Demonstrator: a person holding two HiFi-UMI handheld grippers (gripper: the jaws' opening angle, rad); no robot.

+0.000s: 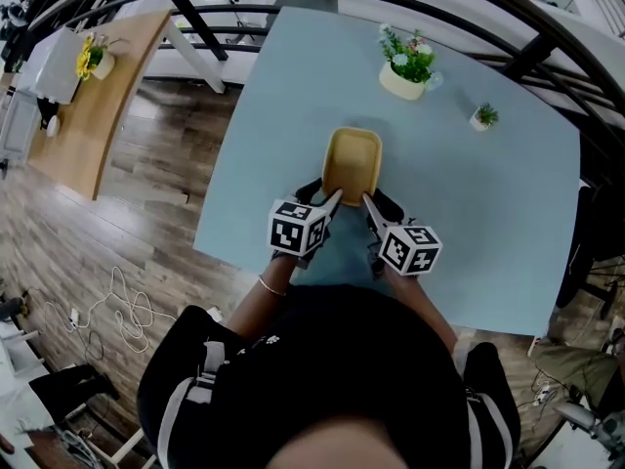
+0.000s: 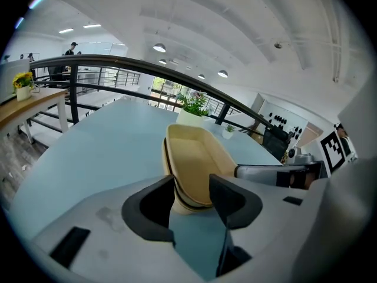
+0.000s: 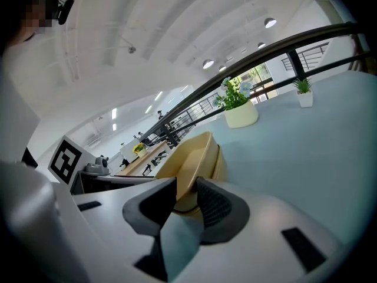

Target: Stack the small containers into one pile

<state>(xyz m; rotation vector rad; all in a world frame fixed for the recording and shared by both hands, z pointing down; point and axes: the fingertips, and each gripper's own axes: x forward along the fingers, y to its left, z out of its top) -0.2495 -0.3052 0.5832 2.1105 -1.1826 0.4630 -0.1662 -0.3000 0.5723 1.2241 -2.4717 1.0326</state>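
A pile of nested yellow containers rests on the light blue table, long side pointing away from me. My left gripper is at its near left corner. In the left gripper view the containers have their left wall beside the left jaw, and the left gripper is open with a wide gap. My right gripper is at the near right corner. There the container wall sits between the narrow jaws of the right gripper, against the ribbed pad.
A potted plant in a cream pot and a tiny white-potted plant stand at the table's far side. A black railing runs behind them. A wooden desk stands on the floor to the left.
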